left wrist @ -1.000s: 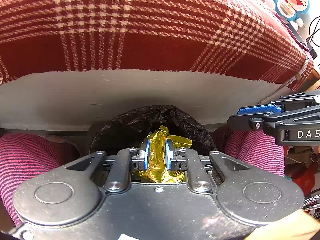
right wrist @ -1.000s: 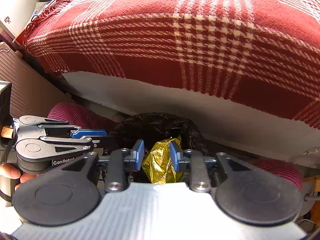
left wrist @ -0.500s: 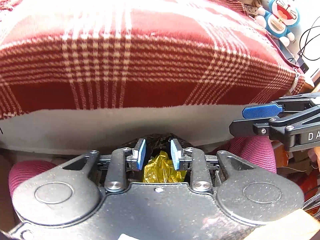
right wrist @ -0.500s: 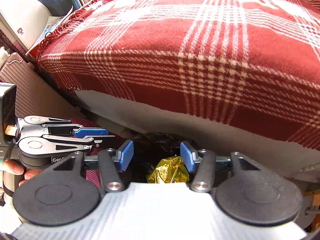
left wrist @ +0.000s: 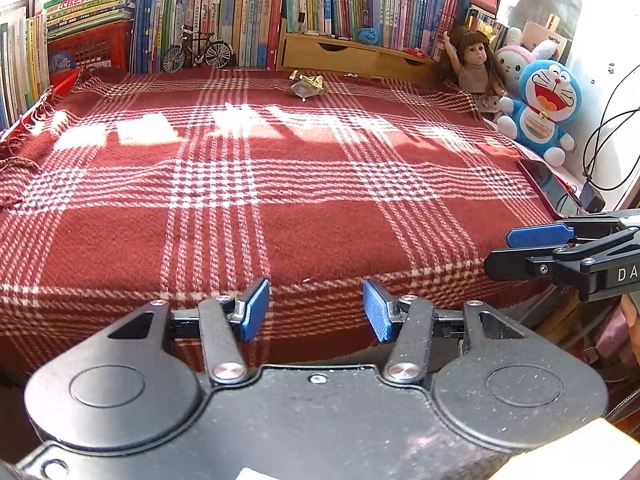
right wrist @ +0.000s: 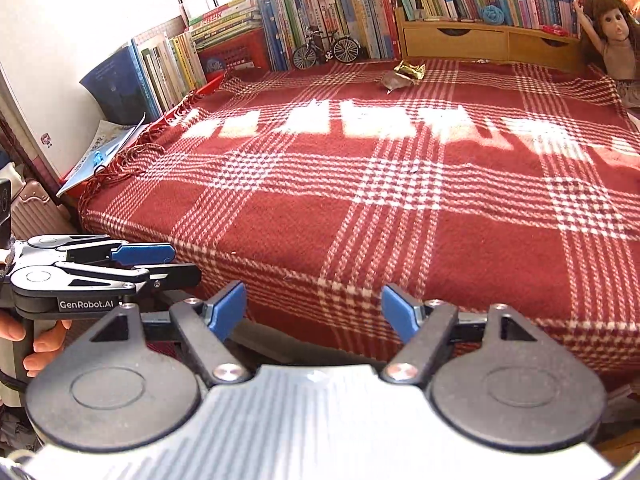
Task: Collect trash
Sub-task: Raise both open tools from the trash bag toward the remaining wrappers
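1. Left gripper (left wrist: 316, 310): jaws spread apart, just been opening, nothing between the blue pads (left wrist: 255, 309); only the near edge of the bed behind the gap.
2. Right gripper (right wrist: 314, 312): jaws spread wider, also just been opening, likewise empty between the pads (right wrist: 228, 310).
3. Side by side, apart: right gripper seen at the right edge of the left view, left gripper at the left edge of the right view, with fingers of a hand (right wrist: 38, 342) wrapped round its handle.
4. Just ahead of both sets of jaws: red plaid blanket (left wrist: 280, 184) covering the bed, sunlit patches across its far half.
5. Far beyond the jaws, near the back edge of the blanket: crumpled gold wrapper (left wrist: 307, 81) lying against a duller scrap of trash (right wrist: 394, 80), well apart from both grippers.
6. Behind the wrapper: wooden drawer unit (left wrist: 340, 53), rows of books (left wrist: 240, 16), a small model bicycle (left wrist: 198, 51).
7. Far right of the left jaws: doll (left wrist: 474, 66), then a blue plush toy (left wrist: 540, 110).
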A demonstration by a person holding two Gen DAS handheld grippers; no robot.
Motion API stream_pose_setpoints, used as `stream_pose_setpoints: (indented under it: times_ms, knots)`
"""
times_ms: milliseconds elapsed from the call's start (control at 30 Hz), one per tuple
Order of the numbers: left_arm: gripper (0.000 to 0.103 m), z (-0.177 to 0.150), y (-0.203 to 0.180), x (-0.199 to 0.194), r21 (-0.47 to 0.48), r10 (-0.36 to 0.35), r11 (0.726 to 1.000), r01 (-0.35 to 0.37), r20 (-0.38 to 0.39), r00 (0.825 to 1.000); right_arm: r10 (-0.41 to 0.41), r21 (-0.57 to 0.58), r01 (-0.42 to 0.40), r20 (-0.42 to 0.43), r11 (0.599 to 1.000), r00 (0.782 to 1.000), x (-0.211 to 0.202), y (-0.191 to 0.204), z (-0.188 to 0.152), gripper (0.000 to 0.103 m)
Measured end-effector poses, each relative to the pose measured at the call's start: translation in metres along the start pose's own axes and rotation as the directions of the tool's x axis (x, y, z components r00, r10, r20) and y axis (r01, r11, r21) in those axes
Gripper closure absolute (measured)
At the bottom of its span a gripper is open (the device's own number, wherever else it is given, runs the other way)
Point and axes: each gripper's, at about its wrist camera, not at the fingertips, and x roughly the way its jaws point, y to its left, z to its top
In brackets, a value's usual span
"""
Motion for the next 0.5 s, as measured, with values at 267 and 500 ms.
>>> stream_pose_setpoints:
  times_ms: [267,500]
  knots:
    - [0.05,0.04,-0.003,0.007,0.015,0.032,0.999,-0.033,0.061,0.998,-0.054,-0.028,0.056,0.068,0.998,0.996,-0.006,-0.007,0.029,0.018]
    - [0.049,0.084,0.0,0.019,0.004,0.055,0.998,-0.055,0.095,0.994,-0.107,-0.05,0.112,0.087,0.992,0.99,0.001,-0.018,0.054,0.018]
